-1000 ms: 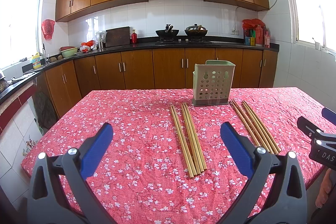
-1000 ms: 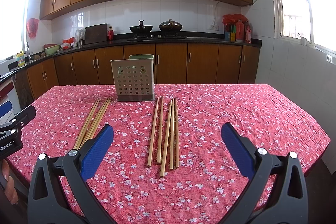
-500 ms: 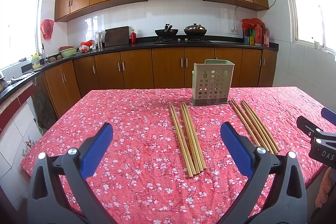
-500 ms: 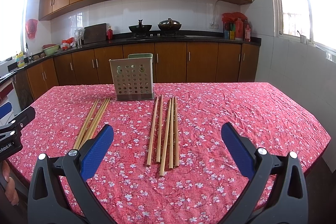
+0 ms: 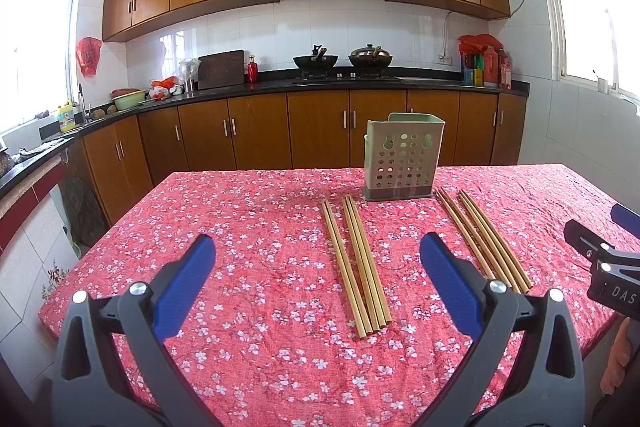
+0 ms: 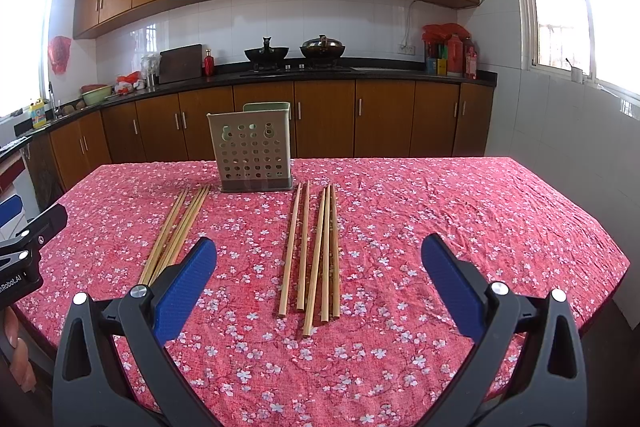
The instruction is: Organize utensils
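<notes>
Two bunches of wooden chopsticks lie on the table with the red flowered cloth. The left bunch lies ahead of my left gripper, which is open and empty above the near table edge. The right bunch lies ahead of my right gripper, also open and empty. A pale green perforated utensil holder stands upright behind both bunches. The right gripper shows at the right edge of the left wrist view.
Brown kitchen cabinets and a black counter with woks run behind the table. The table's right edge drops off near a tiled wall. The left gripper's body shows at the left edge of the right wrist view.
Both views have shifted very slightly; the grippers stay open and hold nothing. The chopsticks and holder have not moved.
</notes>
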The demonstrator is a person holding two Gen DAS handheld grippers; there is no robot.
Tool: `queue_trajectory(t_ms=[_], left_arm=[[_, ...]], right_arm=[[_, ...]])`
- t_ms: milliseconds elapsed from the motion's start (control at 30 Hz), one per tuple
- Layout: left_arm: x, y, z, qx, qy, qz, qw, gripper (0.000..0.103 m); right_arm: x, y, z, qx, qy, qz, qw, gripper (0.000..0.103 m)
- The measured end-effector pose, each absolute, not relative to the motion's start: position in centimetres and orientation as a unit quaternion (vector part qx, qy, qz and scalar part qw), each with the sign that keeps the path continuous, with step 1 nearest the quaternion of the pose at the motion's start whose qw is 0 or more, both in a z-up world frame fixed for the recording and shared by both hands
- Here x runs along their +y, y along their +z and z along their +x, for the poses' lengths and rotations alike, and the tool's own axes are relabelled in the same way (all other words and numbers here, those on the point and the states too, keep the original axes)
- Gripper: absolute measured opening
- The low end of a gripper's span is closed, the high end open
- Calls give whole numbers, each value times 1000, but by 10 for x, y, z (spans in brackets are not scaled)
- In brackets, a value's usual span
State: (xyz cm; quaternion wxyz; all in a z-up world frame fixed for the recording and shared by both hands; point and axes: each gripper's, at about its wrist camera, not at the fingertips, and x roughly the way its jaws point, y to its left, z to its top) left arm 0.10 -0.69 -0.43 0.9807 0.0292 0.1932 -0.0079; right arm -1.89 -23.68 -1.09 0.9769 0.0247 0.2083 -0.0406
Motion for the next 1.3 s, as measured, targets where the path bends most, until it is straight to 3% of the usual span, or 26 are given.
queue_trajectory(t_ms=[867, 1167, 1267, 1300], left_arm=[[-6, -4, 2, 197, -7, 29, 980, 99], [7, -29, 49, 289, 25, 14, 957, 99], [19, -37, 67, 322, 30, 0, 946, 99], [22, -39, 74, 330, 32, 0, 943, 99]], right_arm=[[-236, -12, -18, 211, -40, 26, 976, 101], [-261, -26, 15, 272, -49, 65, 959, 100], [-272, -36, 39, 311, -59, 73, 946, 87], [-276, -39, 46, 322, -62, 74, 942, 78]])
